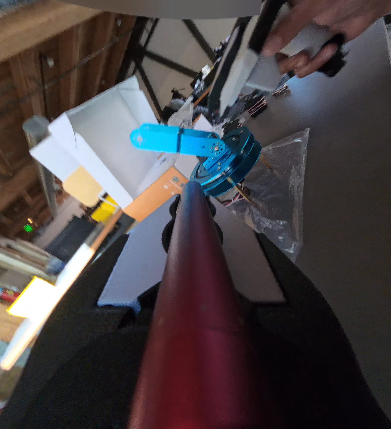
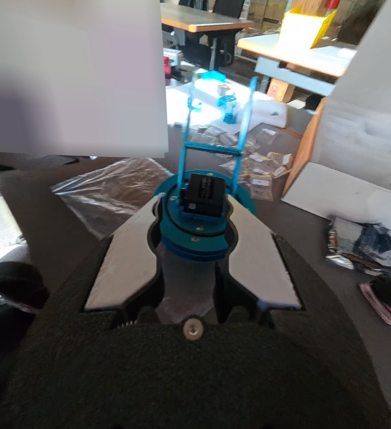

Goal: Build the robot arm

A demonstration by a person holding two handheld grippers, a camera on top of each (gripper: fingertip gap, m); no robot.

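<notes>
My left gripper (image 1: pixel 193 205) is shut on a dark red tapered tool handle (image 1: pixel 194 301). The handle's narrow tip is next to the blue round base (image 1: pixel 227 167) of a small metal arm kit. A blue bracket arm (image 1: pixel 173 141) sticks out from that base. In the right wrist view my right gripper (image 2: pixel 194 203) is shut on the blue round base (image 2: pixel 192 239), one pale finger on each side. A black servo block (image 2: pixel 202 196) sits on the base, and the blue bracket (image 2: pixel 213 148) rises behind it. A hand holds the right gripper (image 1: pixel 305 46) at the far side.
A clear plastic bag (image 2: pixel 111 192) lies on the dark table (image 1: pixel 352 209) under the base. An open white cardboard box (image 1: pixel 101 130) stands behind. Several small bags of hardware (image 2: pixel 259 167), a white box (image 2: pixel 340 192) and more blue parts (image 2: pixel 228 106) lie beyond.
</notes>
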